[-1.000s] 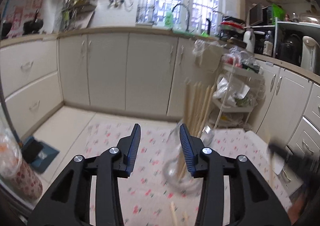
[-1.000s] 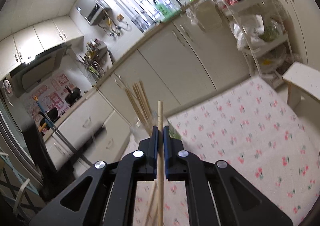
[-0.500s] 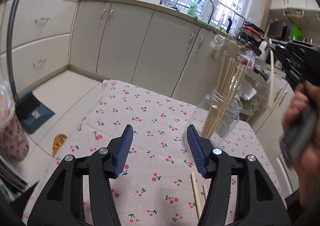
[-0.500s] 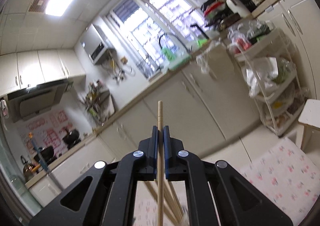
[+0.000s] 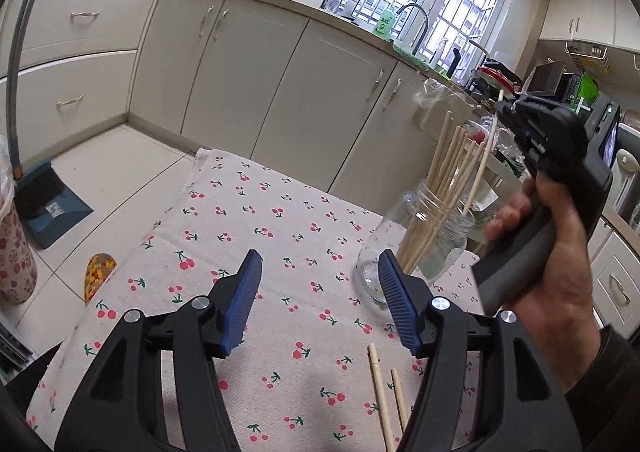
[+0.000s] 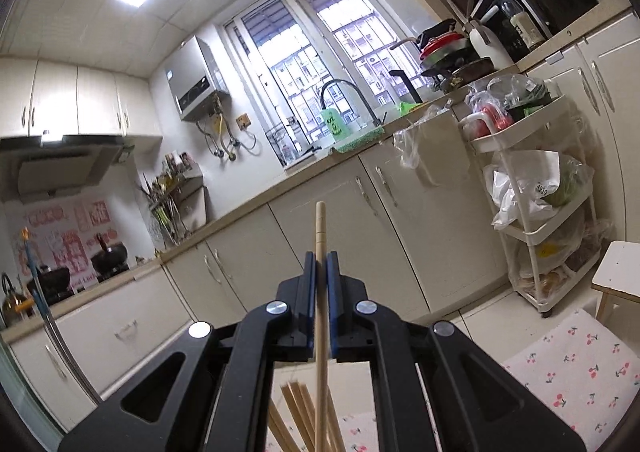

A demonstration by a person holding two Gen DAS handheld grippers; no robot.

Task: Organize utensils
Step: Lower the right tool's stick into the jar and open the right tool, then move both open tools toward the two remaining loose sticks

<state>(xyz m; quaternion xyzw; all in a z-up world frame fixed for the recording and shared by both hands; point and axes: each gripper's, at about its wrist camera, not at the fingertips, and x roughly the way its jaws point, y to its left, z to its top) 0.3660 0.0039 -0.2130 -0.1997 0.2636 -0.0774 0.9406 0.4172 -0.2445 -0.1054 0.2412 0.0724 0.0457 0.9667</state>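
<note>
A glass jar (image 5: pixel 416 252) stands on the cherry-print tablecloth (image 5: pixel 260 219) and holds several wooden chopsticks (image 5: pixel 444 167). My right gripper (image 6: pixel 320 256) is shut on one chopstick (image 6: pixel 320 236); in the left wrist view it (image 5: pixel 505 111) holds that chopstick (image 5: pixel 482 163) steeply, lower end inside the jar mouth. The tops of the chopsticks in the jar (image 6: pixel 296 404) show below my right gripper. My left gripper (image 5: pixel 320 300) is open and empty, low over the cloth just left of the jar. Two loose chopsticks (image 5: pixel 384 404) lie on the cloth near the front.
Cream kitchen cabinets (image 5: pixel 248 63) run behind the table. A white trolley (image 6: pixel 540 211) with bags stands by the counter, a small stool (image 6: pixel 616 276) to its right. A dustpan (image 5: pixel 44 203) lies on the floor at left.
My right gripper has brought its chopstick over the jar and lowered its end into the mouth. My left gripper has tilted down and come closer to the jar.
</note>
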